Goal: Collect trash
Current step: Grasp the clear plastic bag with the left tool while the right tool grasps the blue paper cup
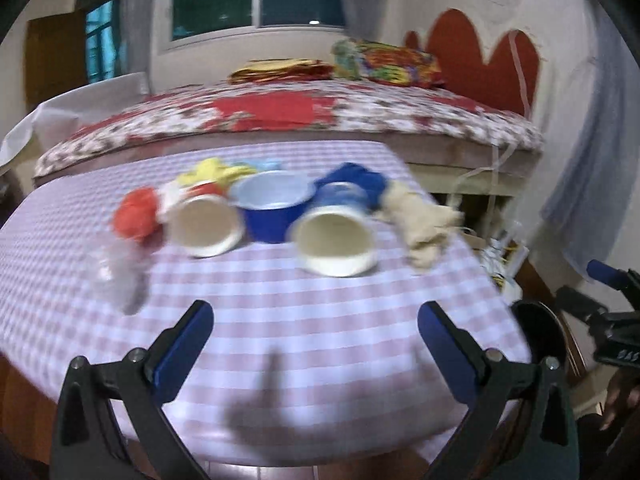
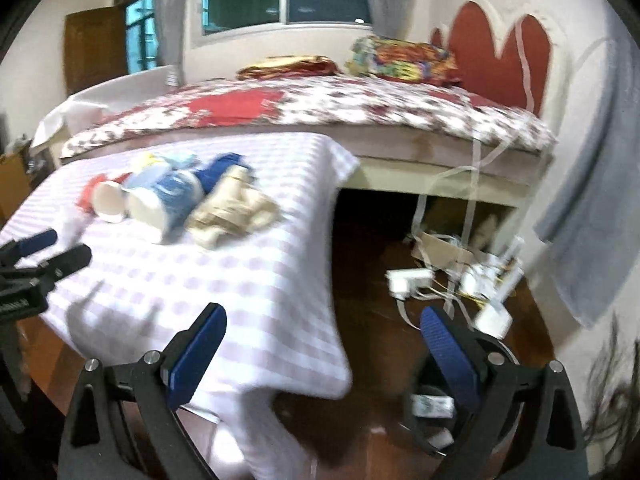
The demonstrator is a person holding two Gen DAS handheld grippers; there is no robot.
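Note:
On the pink checked tablecloth [image 1: 304,320] lie trash items in a row: a clear plastic cup [image 1: 116,276], a red crumpled wad [image 1: 136,212], a red paper cup [image 1: 204,224] on its side, a blue bowl [image 1: 276,208], a blue paper cup [image 1: 334,236] on its side, and a beige crumpled wad [image 1: 424,220]. My left gripper [image 1: 316,316] is open and empty, short of the cups. My right gripper [image 2: 324,320] is open and empty, over the table's right front corner. The blue cup [image 2: 164,208] and beige wad [image 2: 232,212] lie to its upper left.
A bed [image 2: 320,108] with a floral cover stands behind the table. A dark bin [image 2: 460,396] with white scraps stands on the floor under my right gripper. Boxes, white adapters and cables [image 2: 448,276] lie on the floor by the bed.

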